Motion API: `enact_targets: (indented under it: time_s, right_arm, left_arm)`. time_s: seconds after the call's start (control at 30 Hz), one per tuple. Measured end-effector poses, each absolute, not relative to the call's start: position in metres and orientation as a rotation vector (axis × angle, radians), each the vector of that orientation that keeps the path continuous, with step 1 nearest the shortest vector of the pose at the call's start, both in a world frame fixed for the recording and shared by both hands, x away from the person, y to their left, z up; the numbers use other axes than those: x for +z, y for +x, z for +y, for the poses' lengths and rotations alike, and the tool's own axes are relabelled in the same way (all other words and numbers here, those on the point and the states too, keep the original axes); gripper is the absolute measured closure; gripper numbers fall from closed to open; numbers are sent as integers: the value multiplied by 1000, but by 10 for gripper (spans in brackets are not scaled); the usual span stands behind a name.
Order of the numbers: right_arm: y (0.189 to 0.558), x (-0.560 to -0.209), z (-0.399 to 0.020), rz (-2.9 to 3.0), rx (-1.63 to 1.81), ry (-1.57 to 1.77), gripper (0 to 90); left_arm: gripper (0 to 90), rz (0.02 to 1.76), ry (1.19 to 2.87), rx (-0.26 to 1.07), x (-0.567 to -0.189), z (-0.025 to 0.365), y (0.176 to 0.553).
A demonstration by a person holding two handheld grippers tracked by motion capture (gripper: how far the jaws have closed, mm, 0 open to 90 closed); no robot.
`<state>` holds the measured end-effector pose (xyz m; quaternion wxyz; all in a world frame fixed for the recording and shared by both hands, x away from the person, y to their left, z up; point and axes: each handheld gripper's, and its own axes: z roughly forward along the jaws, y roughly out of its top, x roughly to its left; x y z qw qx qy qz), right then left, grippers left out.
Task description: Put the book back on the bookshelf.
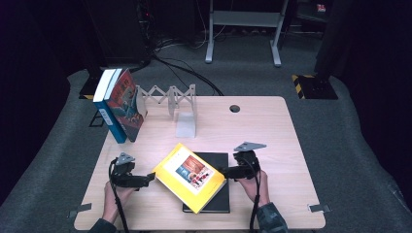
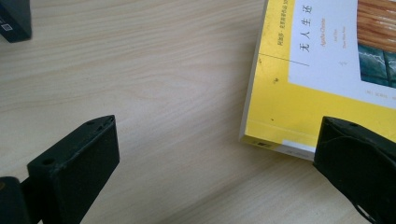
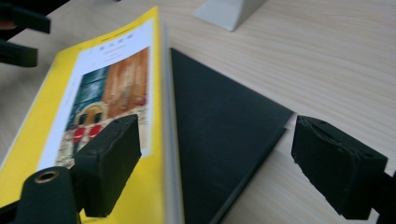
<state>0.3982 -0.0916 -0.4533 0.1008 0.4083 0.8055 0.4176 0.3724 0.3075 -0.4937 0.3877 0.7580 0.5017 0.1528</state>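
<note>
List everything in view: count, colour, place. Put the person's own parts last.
yellow book: 1, yellow, table front centre, skewed on the black book.
black book: 1, black, flat beneath the yellow one.
upright books: 2, blue-white and red, leaning at back left.
bookend rack: 1, pale grey, expandable, back centre.
table: 1, light wood.
left gripper: 1, black, open, at the yellow book's left corner.
right gripper: 1, black, open, at the books' right edge.
hands: 2, at the front edge.

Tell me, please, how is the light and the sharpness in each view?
High view: table lit, room around it dark, slightly soft. Left gripper view: even light, yellow book sharp, near fingers soft. Right gripper view: black book matte, foreground blurred.
</note>
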Motion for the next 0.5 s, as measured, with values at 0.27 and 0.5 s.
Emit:
enact_targets:
  time_s: [0.27, 0.5]
  right_arm:
    - [404, -473, -63, 2515, 1176, 1152, 287]
    - [400, -479, -69, 2551, 1253, 1172, 443]
  left_arm:
    - [0, 1262, 1965, 363, -504, 300, 369]
    - [0, 1267, 1970, 362, -505, 294, 370]
